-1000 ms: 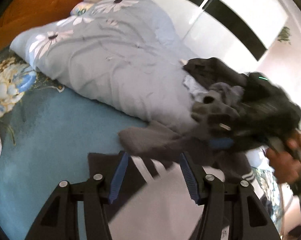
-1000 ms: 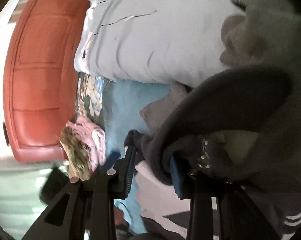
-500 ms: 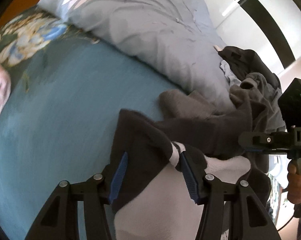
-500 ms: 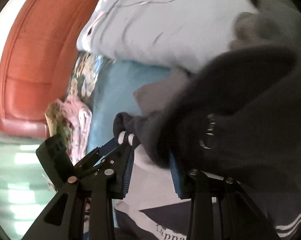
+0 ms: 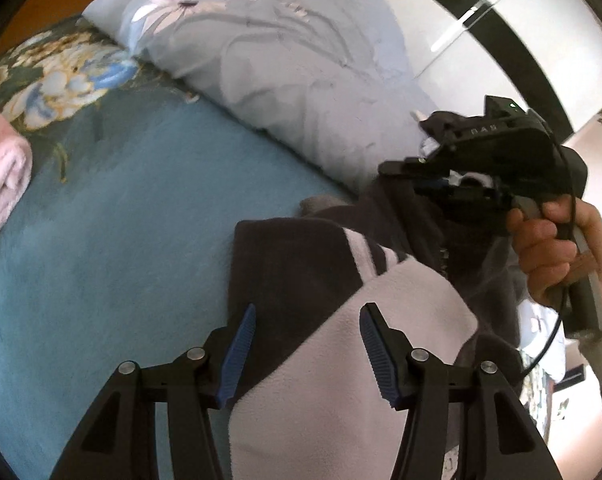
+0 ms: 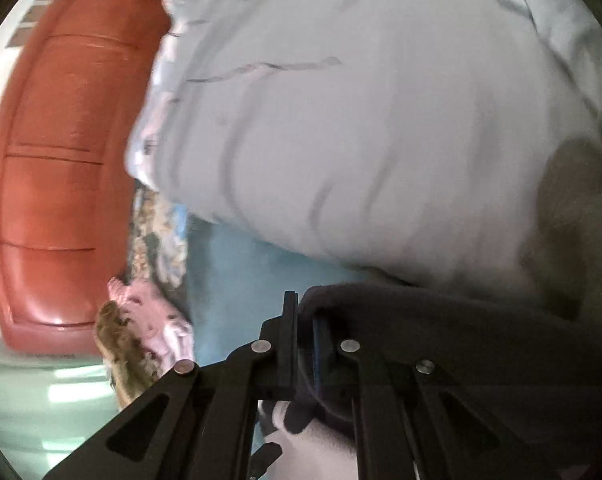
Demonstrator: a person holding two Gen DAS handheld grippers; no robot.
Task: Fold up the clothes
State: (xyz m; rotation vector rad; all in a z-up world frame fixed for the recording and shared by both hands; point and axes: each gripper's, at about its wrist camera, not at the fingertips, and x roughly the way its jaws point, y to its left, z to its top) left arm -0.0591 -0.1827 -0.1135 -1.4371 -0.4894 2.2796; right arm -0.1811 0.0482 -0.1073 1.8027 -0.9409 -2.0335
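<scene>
Your left gripper (image 5: 307, 346) hangs with its jaws wide apart over the dark-and-white garment (image 5: 341, 320), gripping nothing; the garment lies on the blue bedspread (image 5: 121, 260). Just beyond, your right gripper (image 6: 305, 332) has its jaws pinched together on a dark fold of that garment, your right hand (image 5: 557, 256) around its handle. Farther back lies the pale floral duvet (image 5: 285, 64), with pink folded cloth (image 5: 1, 176) at the left edge.

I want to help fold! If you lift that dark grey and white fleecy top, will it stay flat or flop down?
The dark grey and white fleece top would probably flop: it already bunches and drapes where the right tongs pinch it. It looks soft and likely light. Its fuzzy surface probably won't slip easily.
</scene>
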